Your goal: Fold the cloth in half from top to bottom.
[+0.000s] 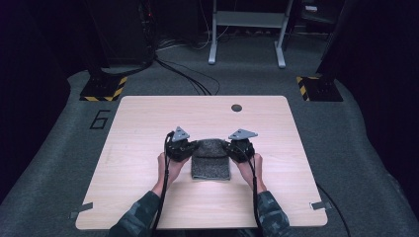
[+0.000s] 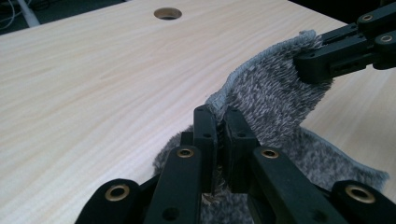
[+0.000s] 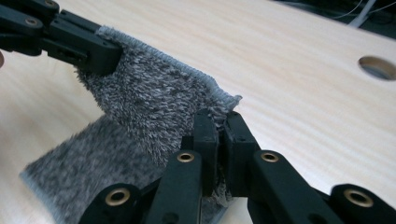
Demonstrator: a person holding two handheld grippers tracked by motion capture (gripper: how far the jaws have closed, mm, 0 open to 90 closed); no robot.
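A: So what's each gripper doing right now?

B: Both are pinching the towel (image 1: 211, 159). The left gripper (image 1: 190, 148) has its jaws clamped on one far corner, and the right gripper (image 1: 231, 148) is clamped on the other far corner, so the towel sits right between them.

A: Flat on the desk (image 1: 148, 128)?

B: Only partly. The edge strung between the two grippers is lifted and a bit slack; the near part lies on the desk under and behind them. In the left gripper view you can see the towel (image 2: 275, 100) rising from its own jaws up to the other gripper's.

A: Anything else around?

B: A cable hole (image 1: 236, 107) well beyond the grippers.
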